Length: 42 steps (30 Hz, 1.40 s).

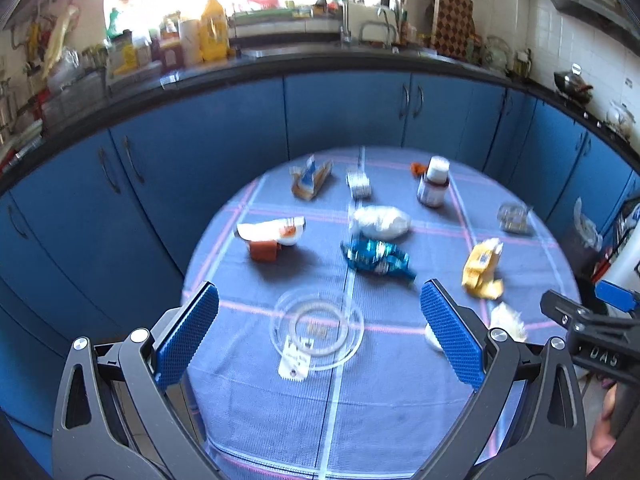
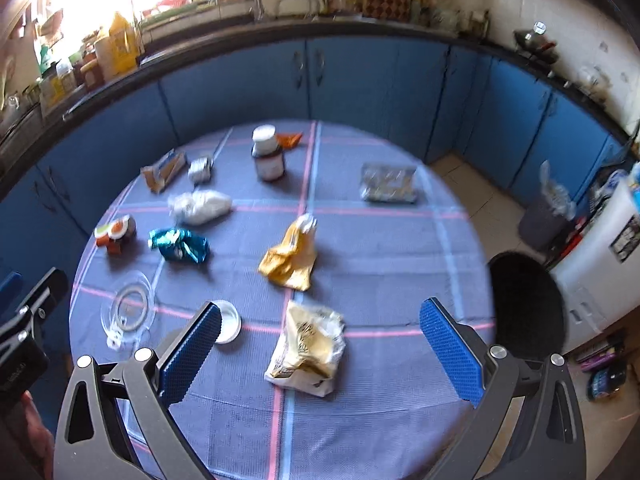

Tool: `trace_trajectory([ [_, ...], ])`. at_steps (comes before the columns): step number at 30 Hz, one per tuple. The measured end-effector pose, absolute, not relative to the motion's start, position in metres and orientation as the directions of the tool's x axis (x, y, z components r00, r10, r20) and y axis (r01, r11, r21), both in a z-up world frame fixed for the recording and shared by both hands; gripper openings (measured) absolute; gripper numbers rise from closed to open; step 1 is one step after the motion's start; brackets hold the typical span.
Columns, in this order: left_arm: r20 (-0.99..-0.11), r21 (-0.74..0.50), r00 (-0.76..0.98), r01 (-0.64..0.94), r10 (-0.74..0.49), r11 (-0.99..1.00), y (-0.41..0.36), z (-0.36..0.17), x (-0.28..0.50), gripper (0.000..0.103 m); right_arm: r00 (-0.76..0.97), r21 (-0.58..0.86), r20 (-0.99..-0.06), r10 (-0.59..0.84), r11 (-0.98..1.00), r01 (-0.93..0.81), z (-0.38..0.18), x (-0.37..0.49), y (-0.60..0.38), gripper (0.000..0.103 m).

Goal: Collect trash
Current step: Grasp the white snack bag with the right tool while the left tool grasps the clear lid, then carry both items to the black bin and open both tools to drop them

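Note:
Trash lies scattered over a round table with a blue checked cloth (image 1: 400,400) (image 2: 380,280). My left gripper (image 1: 320,336) hangs open above a clear plastic lid (image 1: 316,326) with a white tag. Beyond it lie a crumpled blue wrapper (image 1: 376,258), a white bag (image 1: 380,222) and a yellow wrapper (image 1: 482,268). My right gripper (image 2: 320,344) is open above a crumpled cream bag (image 2: 308,352). The yellow wrapper (image 2: 292,256), blue wrapper (image 2: 180,244) and clear lid (image 2: 128,312) also show here. Both grippers hold nothing.
A brown jar with a white cap (image 2: 268,154), a torn carton (image 2: 164,170), a clear tray (image 2: 388,184) and an orange-white packet (image 1: 272,236) rest on the table. A dark bin with a liner (image 2: 548,216) and a black stool (image 2: 528,304) stand at the right. Blue cabinets (image 1: 340,108) curve behind.

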State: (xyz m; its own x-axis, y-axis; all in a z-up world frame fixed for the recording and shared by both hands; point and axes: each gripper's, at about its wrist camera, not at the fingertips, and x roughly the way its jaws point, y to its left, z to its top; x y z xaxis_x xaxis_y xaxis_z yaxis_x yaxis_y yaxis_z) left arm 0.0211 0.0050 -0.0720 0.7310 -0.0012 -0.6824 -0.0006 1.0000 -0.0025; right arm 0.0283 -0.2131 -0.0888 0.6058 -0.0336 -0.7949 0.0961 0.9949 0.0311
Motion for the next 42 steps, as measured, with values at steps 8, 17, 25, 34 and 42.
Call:
trace_trajectory([
  [8, -0.81, 0.023, 0.586, -0.011, 0.025, 1.0, 0.01, -0.134, 0.045, 0.084, 0.533, 0.022, -0.846, -0.02, 0.997, 0.072, -0.141, 0.037, -0.212, 0.096],
  [17, -0.865, 0.03, 0.501, -0.008, 0.03, 1.0, 0.003, -0.164, 0.068, 0.085, 0.463, 0.03, -0.886, 0.006, 0.999, 0.045, -0.169, 0.054, -0.209, 0.096],
  [25, -0.868, 0.04, 0.495, -0.003, 0.036, 0.999, -0.001, -0.171, 0.086, 0.091, 0.453, 0.018, -0.891, 0.0, 0.999, 0.036, -0.178, 0.064, -0.207, 0.085],
  [34, -0.868, 0.015, 0.496, 0.004, 0.011, 1.0, -0.002, -0.169, 0.088, 0.087, 0.472, -0.002, -0.881, -0.002, 1.0, 0.0, -0.167, 0.063, -0.198, 0.033],
  [42, -0.821, 0.024, 0.572, 0.035, 0.0, 0.999, -0.017, -0.145, 0.084, 0.087, 0.513, -0.007, -0.858, -0.018, 1.0, 0.024, -0.151, 0.061, -0.207, 0.029],
])
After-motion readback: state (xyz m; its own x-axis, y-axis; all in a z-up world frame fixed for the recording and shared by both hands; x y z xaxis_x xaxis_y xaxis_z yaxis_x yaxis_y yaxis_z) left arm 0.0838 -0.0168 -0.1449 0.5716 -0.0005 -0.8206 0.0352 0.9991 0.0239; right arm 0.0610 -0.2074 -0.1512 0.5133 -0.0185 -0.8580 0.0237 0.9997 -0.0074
